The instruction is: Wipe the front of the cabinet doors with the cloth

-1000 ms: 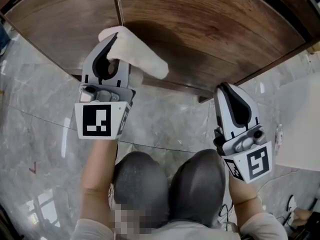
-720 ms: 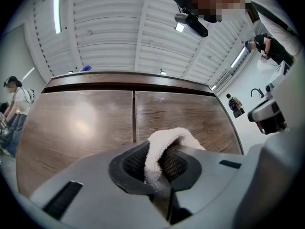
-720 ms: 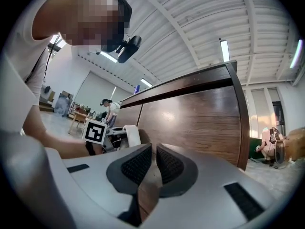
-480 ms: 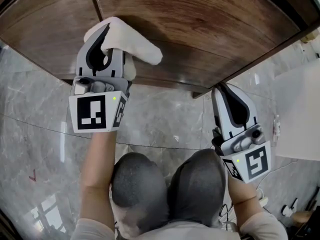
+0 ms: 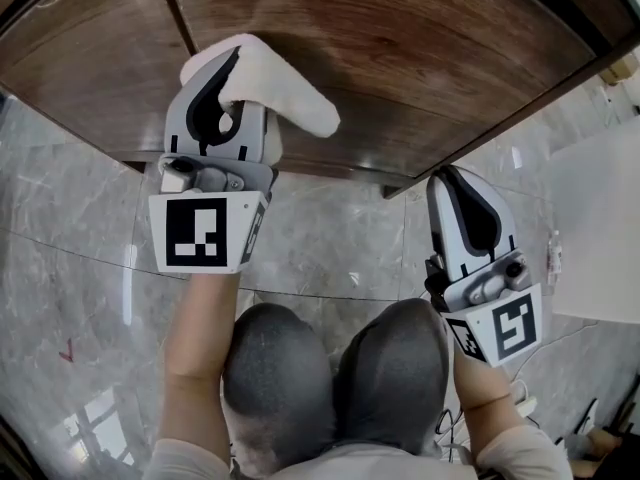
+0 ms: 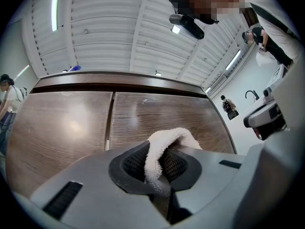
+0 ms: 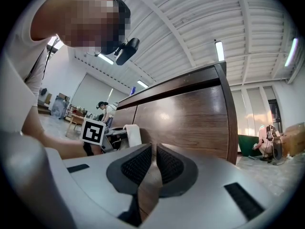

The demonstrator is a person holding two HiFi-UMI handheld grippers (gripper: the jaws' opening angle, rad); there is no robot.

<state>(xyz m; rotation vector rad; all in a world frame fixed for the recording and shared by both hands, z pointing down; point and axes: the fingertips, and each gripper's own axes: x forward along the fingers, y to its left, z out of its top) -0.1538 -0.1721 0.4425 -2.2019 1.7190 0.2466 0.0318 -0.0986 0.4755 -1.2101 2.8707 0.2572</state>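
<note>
Wooden cabinet doors (image 5: 420,58); cloth (image 5: 290,93) in left gripper (image 5: 228,68) beside seam (image 5: 172,13); right gripper (image 5: 452,176) narrow, empty, off bottom corner (image 5: 388,190).

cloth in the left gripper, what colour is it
The cloth is white, clearest in the head view.

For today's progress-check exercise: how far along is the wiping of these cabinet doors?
Done: no wiped patch shows. In hand: the left gripper, shut on the cloth, holds it at the right door beside the seam. Left: likely most of it and the left door. The right gripper is shut, empty.
</note>
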